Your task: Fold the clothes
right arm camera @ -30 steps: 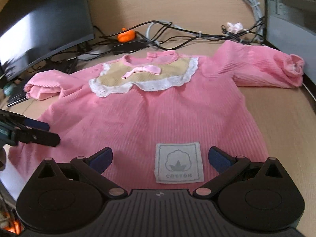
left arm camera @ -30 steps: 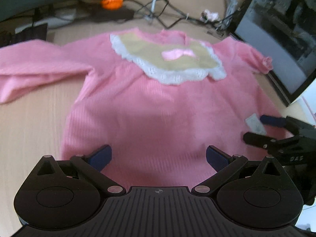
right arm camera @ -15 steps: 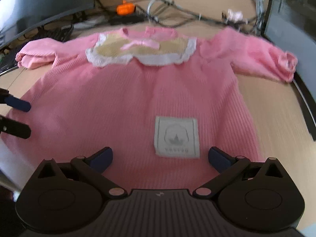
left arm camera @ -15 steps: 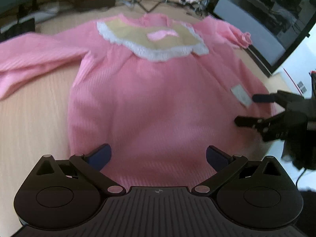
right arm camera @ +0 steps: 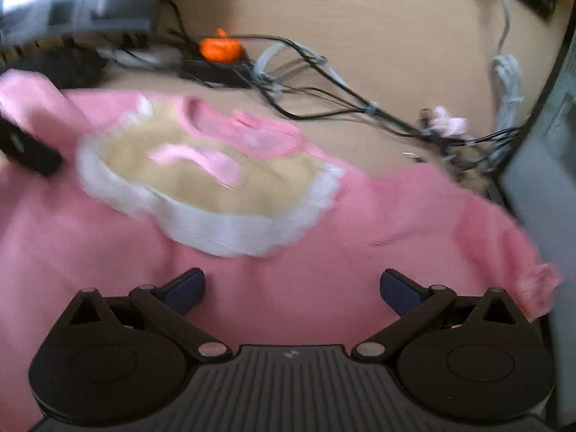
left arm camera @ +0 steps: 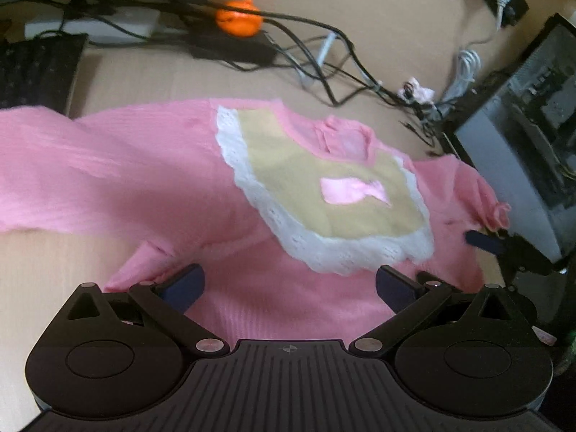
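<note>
Lying front-up on the tan wooden desk, the pink ribbed lace-bibbed sweater awaits folding; left gripper and right gripper hover spread apart, sleeves at nine and three o'clock.

Left gripper fingers spread above pink top

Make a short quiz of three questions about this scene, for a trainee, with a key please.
1. True or false: the left gripper is open.
2. What colour is the top? A) blue B) pink C) green
3. What orange thing sits among the cables?

Key:
1. True; the right gripper is open too.
2. B
3. A small pumpkin-like toy.
</note>
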